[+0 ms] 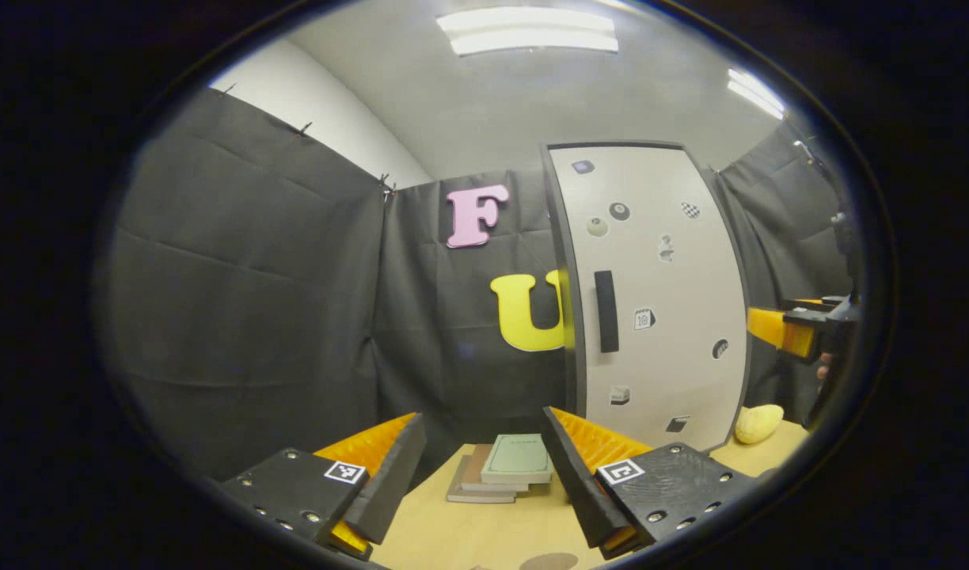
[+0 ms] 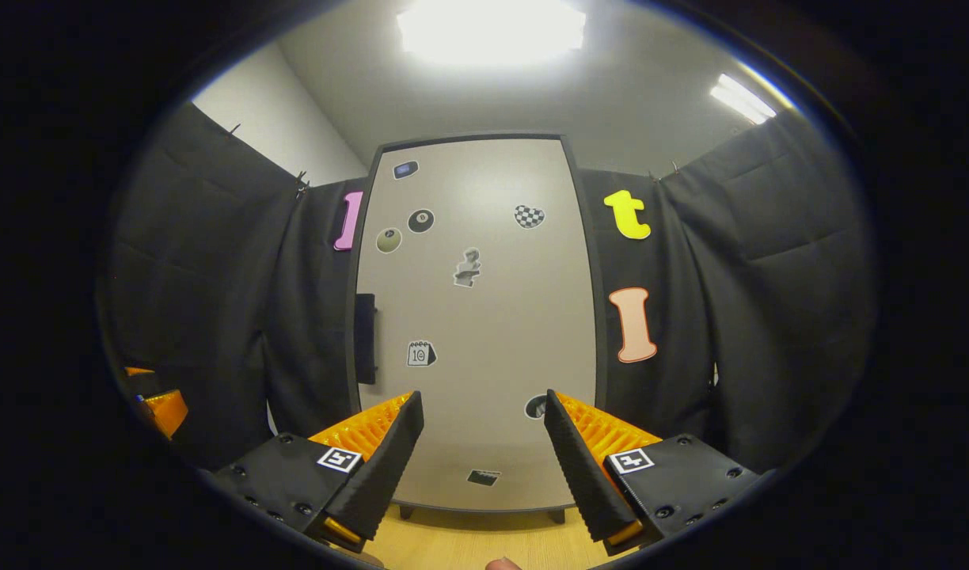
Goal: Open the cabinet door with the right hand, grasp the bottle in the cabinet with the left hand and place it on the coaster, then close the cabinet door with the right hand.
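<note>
The light grey cabinet (image 1: pixel 659 301) stands upright on the table with its door shut, so its inside is hidden. Its black vertical handle (image 1: pixel 606 310) sits on the door's left edge. A brown coaster (image 1: pixel 549 560) peeks in at the table's near edge. My left gripper (image 1: pixel 483 417) is open and holds nothing, left of the cabinet and well back from it. My right gripper (image 2: pixel 482 404) is open too, facing the door (image 2: pixel 476 317) head-on, with the handle (image 2: pixel 364 338) up and to its left. The right gripper (image 1: pixel 785 328) also shows right of the cabinet.
A small stack of books (image 1: pixel 504 467) lies on the wooden table (image 1: pixel 469 530) ahead of my left gripper. A yellow soft object (image 1: pixel 758 423) rests at the cabinet's right foot. Black cloth walls close in behind and on both sides.
</note>
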Motion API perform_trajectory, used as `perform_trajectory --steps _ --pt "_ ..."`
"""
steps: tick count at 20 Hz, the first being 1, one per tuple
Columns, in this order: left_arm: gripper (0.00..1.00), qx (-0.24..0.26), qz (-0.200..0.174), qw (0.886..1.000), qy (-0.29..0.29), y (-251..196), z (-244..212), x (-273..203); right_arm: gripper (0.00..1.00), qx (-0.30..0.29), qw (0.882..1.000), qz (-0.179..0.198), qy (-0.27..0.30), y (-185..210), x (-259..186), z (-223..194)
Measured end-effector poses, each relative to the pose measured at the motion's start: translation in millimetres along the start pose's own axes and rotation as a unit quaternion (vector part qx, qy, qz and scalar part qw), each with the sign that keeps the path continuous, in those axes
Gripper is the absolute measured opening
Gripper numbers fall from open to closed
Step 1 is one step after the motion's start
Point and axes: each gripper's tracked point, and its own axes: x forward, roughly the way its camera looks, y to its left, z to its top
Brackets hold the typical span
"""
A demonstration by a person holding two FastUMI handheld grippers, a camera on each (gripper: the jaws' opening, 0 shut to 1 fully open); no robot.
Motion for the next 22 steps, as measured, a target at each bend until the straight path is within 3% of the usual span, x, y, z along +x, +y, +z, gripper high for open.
perform_trajectory --steps 13,22 --pt "0.90 0.027 0.095 0.995 0.020 106 -19 -36 0.98 0.003 0.998 0.057 -0.017 88 75 35" --pt "0.90 0.029 0.143 0.989 0.031 163 -31 -58 0.97 -0.021 0.997 0.072 0.006 142 128 23"
